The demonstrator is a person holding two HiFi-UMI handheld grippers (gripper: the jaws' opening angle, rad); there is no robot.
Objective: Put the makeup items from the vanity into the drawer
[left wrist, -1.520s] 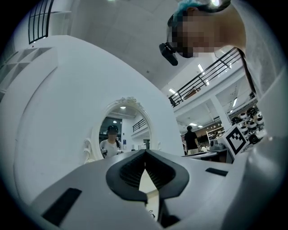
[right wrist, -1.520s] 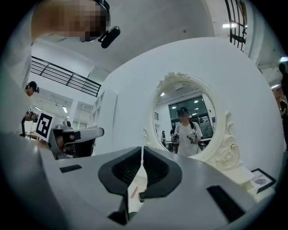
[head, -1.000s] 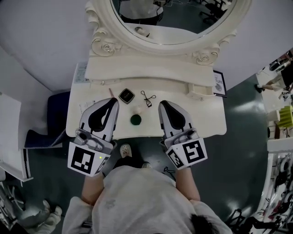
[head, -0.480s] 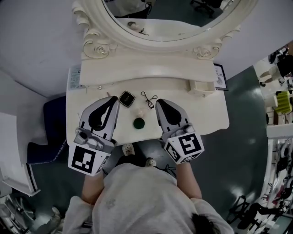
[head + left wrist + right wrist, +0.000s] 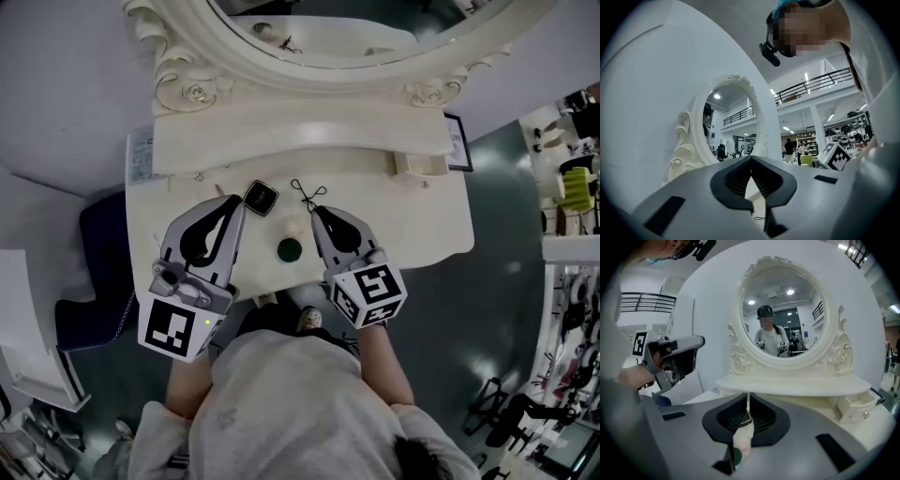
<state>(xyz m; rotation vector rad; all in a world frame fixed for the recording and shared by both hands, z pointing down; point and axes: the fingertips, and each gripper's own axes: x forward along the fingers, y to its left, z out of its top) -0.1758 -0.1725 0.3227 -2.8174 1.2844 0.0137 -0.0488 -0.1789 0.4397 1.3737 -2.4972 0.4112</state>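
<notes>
Presently the makeup lies mid-frame on the vanity [image 5: 412, 225]: compact [image 5: 260, 197], wiry black piece [image 5: 304, 195], pale jar [image 5: 292, 227], green disc [image 5: 289, 248], all loose between my claws. Left claw [image 5: 235, 202] and right claw [image 5: 317, 213] are both pinched shut and empty, flanking them, probably lining up a pick. Drawer [image 5: 419, 166] at right stands open; its inside is hidden. Wiry piece too small to name.

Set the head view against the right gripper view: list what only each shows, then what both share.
Only the head view: the thin black looped item and the marker cube on the right tool. Only the right gripper view: a person in a cap, reflected in the mirror. Both: the mirror itself, the green round item, the small drawer and the left tool.
</notes>
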